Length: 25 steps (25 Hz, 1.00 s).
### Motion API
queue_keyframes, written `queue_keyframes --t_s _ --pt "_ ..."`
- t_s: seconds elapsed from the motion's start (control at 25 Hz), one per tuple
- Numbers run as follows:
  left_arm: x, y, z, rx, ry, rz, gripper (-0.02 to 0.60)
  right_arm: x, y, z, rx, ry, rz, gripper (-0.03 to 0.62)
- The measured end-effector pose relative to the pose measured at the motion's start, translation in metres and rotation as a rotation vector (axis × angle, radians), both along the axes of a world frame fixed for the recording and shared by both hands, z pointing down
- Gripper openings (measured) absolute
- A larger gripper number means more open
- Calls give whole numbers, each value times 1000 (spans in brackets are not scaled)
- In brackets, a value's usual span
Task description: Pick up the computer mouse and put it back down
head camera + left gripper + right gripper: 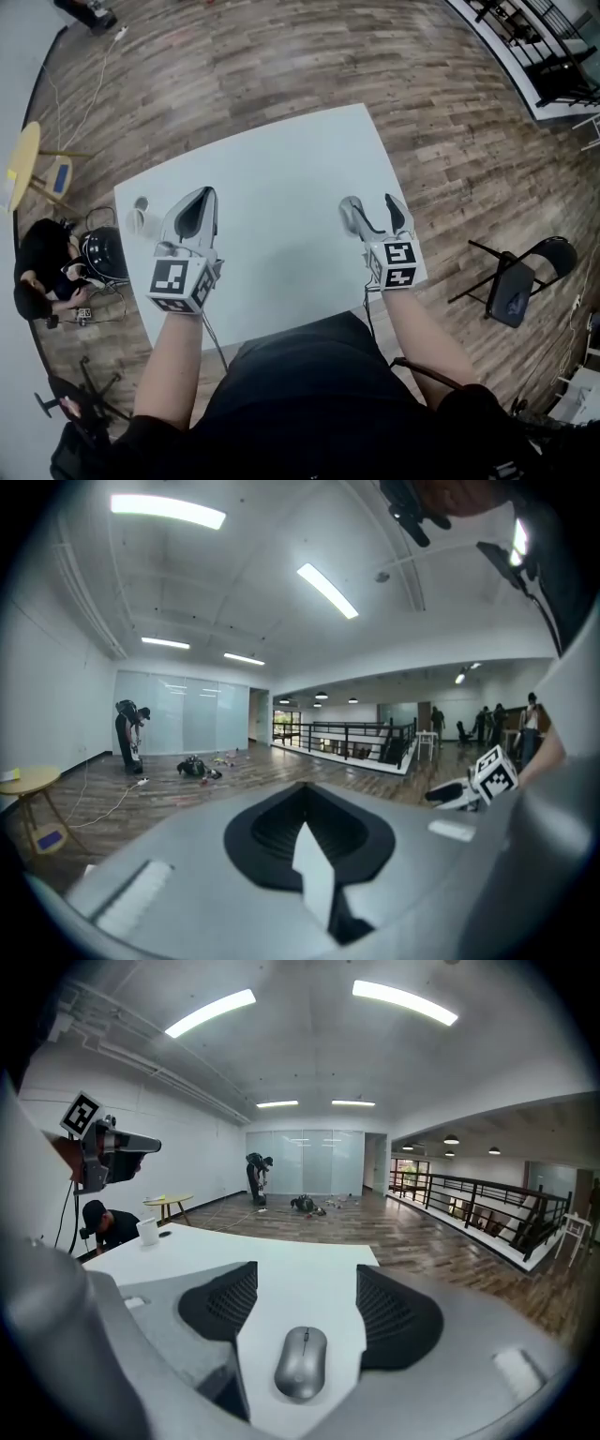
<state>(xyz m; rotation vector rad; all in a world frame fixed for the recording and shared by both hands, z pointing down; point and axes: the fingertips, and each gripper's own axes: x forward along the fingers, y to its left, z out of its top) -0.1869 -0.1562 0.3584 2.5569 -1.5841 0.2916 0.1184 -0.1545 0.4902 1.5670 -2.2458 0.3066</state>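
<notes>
Mouse (302,1363): silver-grey, smooth oval shell, with a thin dark seam and scroll wheel on the far half. It lay flat and right way up on the white tabletop (281,1258), long axis pointing away from the camera. It sat between the spread fingers (220,1302) of the right gripper (307,1290), near their base, touching neither pad.

Mouse (301,1363) betw. right gripper (305,1309) jaws: silver-grey. Table (281,178) under it: white. Right & left gripper (199,199): grey, black ribbed pads (220,1302). Marker cubes (398,264): b&w squares. Floor (281,66) beyond: brown wood planks. Cup (141,217) left of left gripper: white. Chair (514,286) right of right gripper: black.
</notes>
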Motion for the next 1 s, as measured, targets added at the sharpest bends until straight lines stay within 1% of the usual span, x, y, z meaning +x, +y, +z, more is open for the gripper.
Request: queue_keyframes --t_s 0.08,0.24,0.4,0.56,0.68,0.88,1.0 --pt "3 -3 4 -21 -17 6 5 -1 0 9 -29 -2 15 324" --pt "12 -11 26 -57 -73 57 5 -6 1 34 -96 2 17 325" --pt "21 -23 40 -73 -89 80 5 -4 8 59 -164 11 22 331" --pt "32 -32 54 -97 -86 112 5 -1 16 76 -215 16 19 345" --pt "38 -38 62 -114 -81 124 5 -4 19 81 -226 22 4 351" --pt "48 -42 73 -135 -67 128 5 -11 20 95 -250 37 -14 362" --pt "51 -43 79 -150 -49 124 5 -16 24 108 -289 62 -23 362"
